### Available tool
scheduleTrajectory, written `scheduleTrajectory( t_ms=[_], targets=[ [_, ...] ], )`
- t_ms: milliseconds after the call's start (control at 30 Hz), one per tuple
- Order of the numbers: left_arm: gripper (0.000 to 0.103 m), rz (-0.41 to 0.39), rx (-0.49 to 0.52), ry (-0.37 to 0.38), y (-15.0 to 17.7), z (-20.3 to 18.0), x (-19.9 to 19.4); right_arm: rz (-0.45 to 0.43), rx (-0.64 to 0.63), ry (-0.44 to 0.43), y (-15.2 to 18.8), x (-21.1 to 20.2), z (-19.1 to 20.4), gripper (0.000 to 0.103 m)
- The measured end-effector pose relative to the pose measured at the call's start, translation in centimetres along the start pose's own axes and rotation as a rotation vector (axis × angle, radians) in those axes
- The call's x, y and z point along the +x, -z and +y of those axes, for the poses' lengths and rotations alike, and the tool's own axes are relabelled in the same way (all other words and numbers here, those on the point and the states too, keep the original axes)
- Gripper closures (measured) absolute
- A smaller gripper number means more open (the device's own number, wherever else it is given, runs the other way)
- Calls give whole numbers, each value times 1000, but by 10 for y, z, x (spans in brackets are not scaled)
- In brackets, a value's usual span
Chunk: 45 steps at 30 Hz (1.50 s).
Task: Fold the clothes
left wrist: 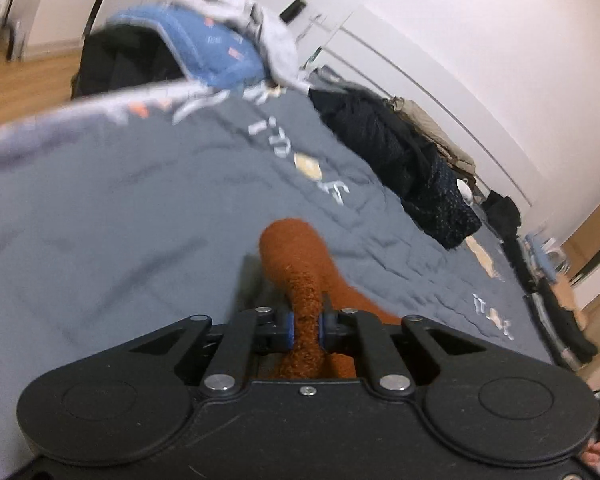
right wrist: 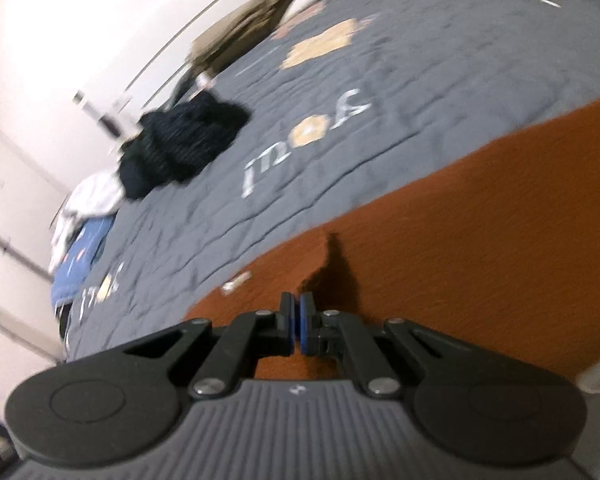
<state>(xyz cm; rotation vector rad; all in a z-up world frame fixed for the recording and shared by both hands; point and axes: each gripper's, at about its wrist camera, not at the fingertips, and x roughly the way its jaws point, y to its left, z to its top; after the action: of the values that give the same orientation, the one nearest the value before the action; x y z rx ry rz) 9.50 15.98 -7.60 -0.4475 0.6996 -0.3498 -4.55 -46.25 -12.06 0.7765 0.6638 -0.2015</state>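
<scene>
A rust-orange knitted garment (left wrist: 300, 264) lies on the grey quilted bedspread (left wrist: 120, 200). My left gripper (left wrist: 306, 330) is shut on a bunched fold of it, and a rounded end sticks out past the fingers. In the right wrist view the same garment (right wrist: 480, 220) spreads flat across the bedspread (right wrist: 440, 68). My right gripper (right wrist: 298, 328) has its blue pads pressed together above the cloth; I see no fabric between them.
Dark clothes (left wrist: 400, 152) are piled along the bed's far side by the white wall, with beige cloth behind. A blue quilt and grey-white clothes (left wrist: 220, 40) are heaped at the bed's end. The dark pile (right wrist: 180, 140) and a white garment (right wrist: 92, 200) show in the right view.
</scene>
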Motion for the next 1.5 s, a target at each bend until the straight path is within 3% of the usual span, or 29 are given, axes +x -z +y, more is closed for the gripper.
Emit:
scheduleTrajectory(
  t_ms=[167, 300, 333, 433, 467, 500, 533, 567, 667, 733, 800, 967, 1067, 1167, 1200, 1300, 1500],
  targets=[
    [93, -38, 52, -101, -39, 22, -17, 65, -26, -90, 17, 10, 31, 101],
    [93, -92, 75, -230, -73, 48, -35, 139, -102, -156, 45, 23, 70, 101],
    [93, -84, 73, -256, -78, 54, -37, 159, -127, -170, 54, 28, 81, 101],
    [90, 52, 33, -309, -81, 69, -28, 232, -223, -154, 77, 43, 103, 100],
    [86, 61, 51, -320, -76, 68, -29, 262, -246, -141, 83, 49, 106, 98],
    [72, 46, 82, -338, -70, 63, -33, 281, -263, -131, 87, 54, 106, 97],
    [48, 15, 101, -358, -62, 55, -39, 283, -275, -125, 88, 55, 106, 96],
    [40, -15, 121, -368, -55, 46, -45, 282, -287, -125, 88, 56, 106, 95],
    [37, -66, 169, -210, -38, 14, -57, 254, -258, -119, 75, 53, 99, 85],
    [37, -71, 173, -107, -25, -18, -59, 210, -231, -125, 65, 50, 94, 62],
    [35, -75, 170, -17, -9, -50, -54, 175, -221, -128, 57, 50, 92, 54],
    [34, -26, 166, 166, 29, -116, -34, 174, -231, -153, 51, 60, 95, 53],
    [34, 14, 168, 222, 47, -138, -21, 186, -250, -174, 51, 68, 99, 53],
    [34, 79, 249, 232, 63, -157, -9, 209, -298, -169, 53, 76, 104, 43],
    [32, 95, 287, 231, 69, -162, -4, 221, -324, -159, 54, 79, 106, 40],
    [9, 139, 384, 210, 88, -174, 8, 236, -342, -154, 55, 83, 106, 35],
    [7, 217, 453, 222, 108, -189, 18, 251, -321, -148, 54, 94, 101, 30]
  ],
)
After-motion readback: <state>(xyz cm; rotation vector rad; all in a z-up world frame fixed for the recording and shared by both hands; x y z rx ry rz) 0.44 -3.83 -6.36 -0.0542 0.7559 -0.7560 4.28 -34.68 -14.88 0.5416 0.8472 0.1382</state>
